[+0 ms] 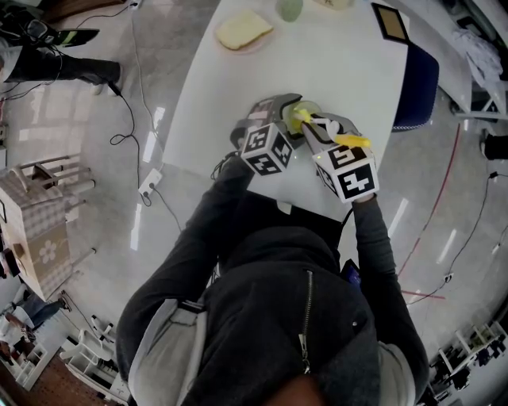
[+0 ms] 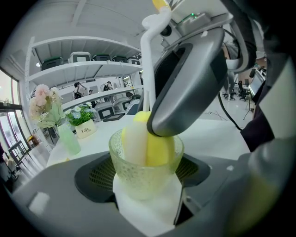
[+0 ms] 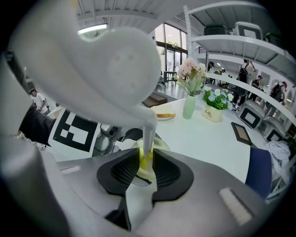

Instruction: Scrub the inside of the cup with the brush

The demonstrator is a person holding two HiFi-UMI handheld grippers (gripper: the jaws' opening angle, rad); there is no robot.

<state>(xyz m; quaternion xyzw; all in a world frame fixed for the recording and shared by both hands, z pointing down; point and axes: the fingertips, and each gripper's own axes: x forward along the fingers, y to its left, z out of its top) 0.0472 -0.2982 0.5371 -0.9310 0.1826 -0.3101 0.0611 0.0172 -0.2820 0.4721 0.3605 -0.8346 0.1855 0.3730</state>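
Note:
A pale green, textured glass cup (image 2: 138,178) sits between the jaws of my left gripper (image 2: 145,185), which is shut on its sides. Inside the cup stands the brush's yellow and white sponge head (image 2: 150,146), filling most of it. The brush's thin white handle (image 3: 147,132) runs up between the jaws of my right gripper (image 3: 147,169), shut on it just above the cup's rim (image 3: 160,142). In the head view both grippers meet over the cup (image 1: 308,109) near the white table's front edge (image 1: 262,186), left gripper (image 1: 279,125) beside right gripper (image 1: 316,131).
At the table's far side lie a plate with a pale slab (image 1: 244,32), a green bottle (image 3: 188,107), a flower vase (image 3: 192,74) and a white plant pot (image 3: 213,113). A dark framed tablet (image 1: 390,22) lies far right. A blue chair (image 1: 421,83) stands beside the table.

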